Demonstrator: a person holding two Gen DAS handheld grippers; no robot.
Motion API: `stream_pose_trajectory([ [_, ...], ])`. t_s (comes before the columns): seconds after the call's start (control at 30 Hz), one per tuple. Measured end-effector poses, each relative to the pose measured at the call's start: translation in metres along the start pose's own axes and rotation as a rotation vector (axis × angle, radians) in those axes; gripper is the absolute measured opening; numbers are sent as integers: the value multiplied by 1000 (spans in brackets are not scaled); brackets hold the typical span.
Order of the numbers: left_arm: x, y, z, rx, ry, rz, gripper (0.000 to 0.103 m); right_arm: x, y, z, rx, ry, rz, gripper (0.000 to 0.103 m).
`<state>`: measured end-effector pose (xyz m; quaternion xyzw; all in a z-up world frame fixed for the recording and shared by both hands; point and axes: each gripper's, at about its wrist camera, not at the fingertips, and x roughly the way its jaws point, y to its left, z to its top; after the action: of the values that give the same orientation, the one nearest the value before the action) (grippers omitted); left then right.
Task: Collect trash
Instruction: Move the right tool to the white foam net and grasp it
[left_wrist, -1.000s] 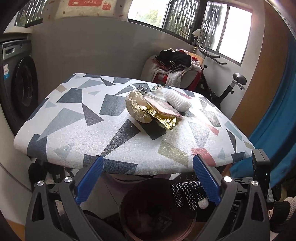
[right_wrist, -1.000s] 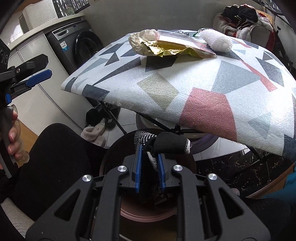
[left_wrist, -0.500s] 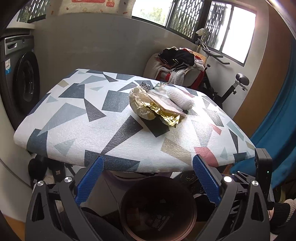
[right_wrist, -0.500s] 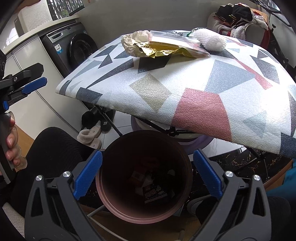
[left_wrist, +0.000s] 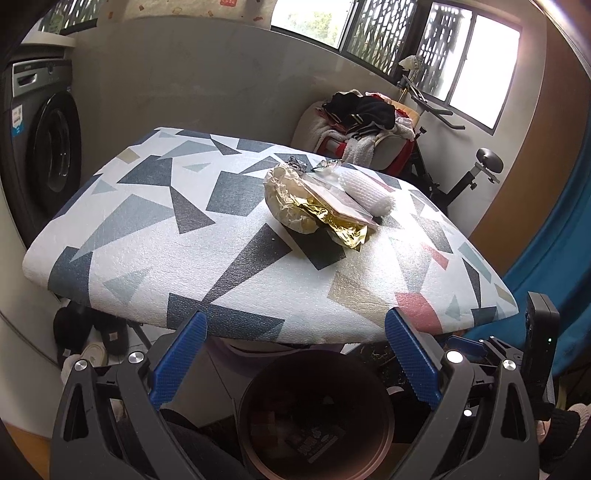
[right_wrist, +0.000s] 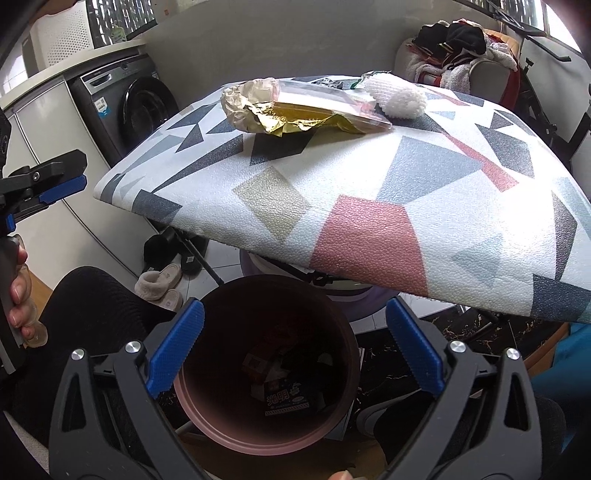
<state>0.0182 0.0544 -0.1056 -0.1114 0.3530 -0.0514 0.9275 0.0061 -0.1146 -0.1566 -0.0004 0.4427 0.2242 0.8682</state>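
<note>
Glove gone from the right gripper (right_wrist: 293, 345), jaws now wide and empty over the bin (right_wrist: 343, 332); left gripper (left_wrist: 293, 356) open too, wrappers (left_wrist: 317, 206) still on the table (left_wrist: 147, 236)

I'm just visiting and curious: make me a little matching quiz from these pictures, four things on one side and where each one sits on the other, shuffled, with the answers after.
Things:
1. gold foil wrapper
2. brown bin
3. washing machine
4. slippers

Places:
A. on the floor, under the table's edge
B. against the wall, left of the table
C. on the patterned table top, in the trash pile
D. below the table's near edge, under the open right gripper

Pairs: 1-C, 2-D, 3-B, 4-A
</note>
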Motion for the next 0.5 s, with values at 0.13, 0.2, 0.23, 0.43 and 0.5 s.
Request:
stream_pose_trajectory([
  [0.13,3,2,3,-2,-3,14,95,-4,-5,6,8,-26,-25,97],
  [0.2,4,3,5,0,-5,21,95,-5,-7,11,-1,-38,-40,97],
  [0.23,5,4,7,2,-6,23,95,-6,-8,14,-10,-39,-40,97],
  [0.43,9,9,22,17,-25,31,95,-14,-17,40,-95,-82,-66,97],
  [0.5,11,10,29,21,-29,36,95,-17,-24,54,-108,-104,-68,97],
])
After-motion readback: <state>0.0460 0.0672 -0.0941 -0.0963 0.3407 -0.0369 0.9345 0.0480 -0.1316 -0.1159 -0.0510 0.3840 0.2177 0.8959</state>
